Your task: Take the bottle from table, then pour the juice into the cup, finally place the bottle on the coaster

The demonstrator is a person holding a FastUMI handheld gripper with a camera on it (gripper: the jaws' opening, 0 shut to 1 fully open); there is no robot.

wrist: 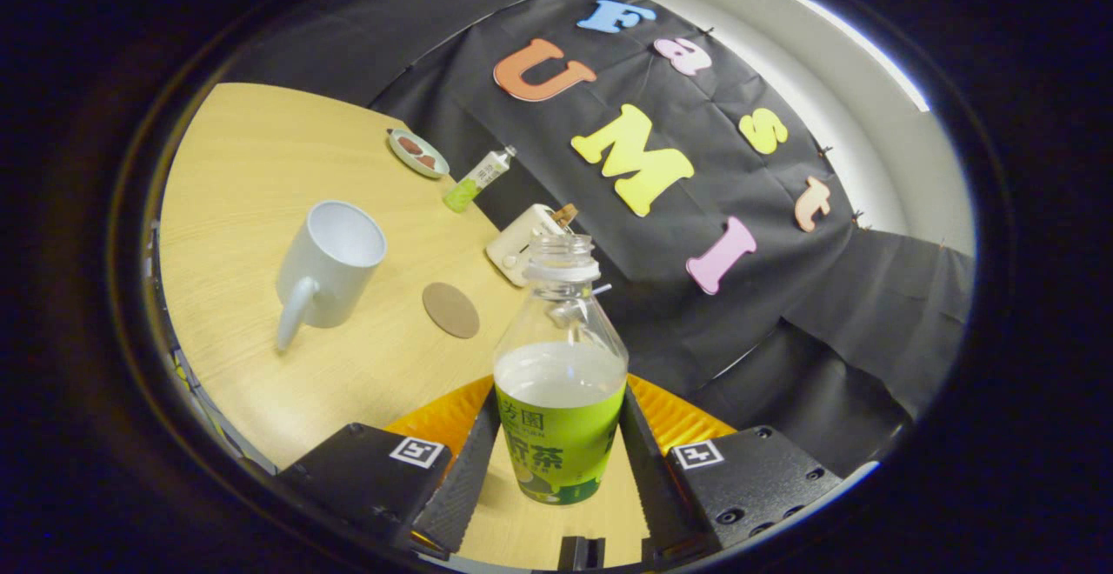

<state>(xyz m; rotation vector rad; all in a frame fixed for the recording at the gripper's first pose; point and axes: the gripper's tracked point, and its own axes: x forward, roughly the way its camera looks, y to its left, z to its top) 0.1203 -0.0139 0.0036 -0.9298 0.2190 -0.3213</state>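
Observation:
A clear plastic bottle (558,374) with a green label and no cap stands between my fingers, half full of pale juice. My gripper (556,457) is shut on the bottle, both fingers pressing on the labelled part. The view is tilted and the bottle's base hangs above the wooden table (261,156). A white cup (329,263) with its handle toward me stands on the table beyond the left finger. The round brown coaster (450,310) lies flat between the cup and the bottle.
Behind the bottle's neck sits a cream toaster (524,247) with bread in it. Farther back are a second small bottle (477,179) with green liquid and a small plate (417,153) of food. The table's edge runs along the black cloth wall.

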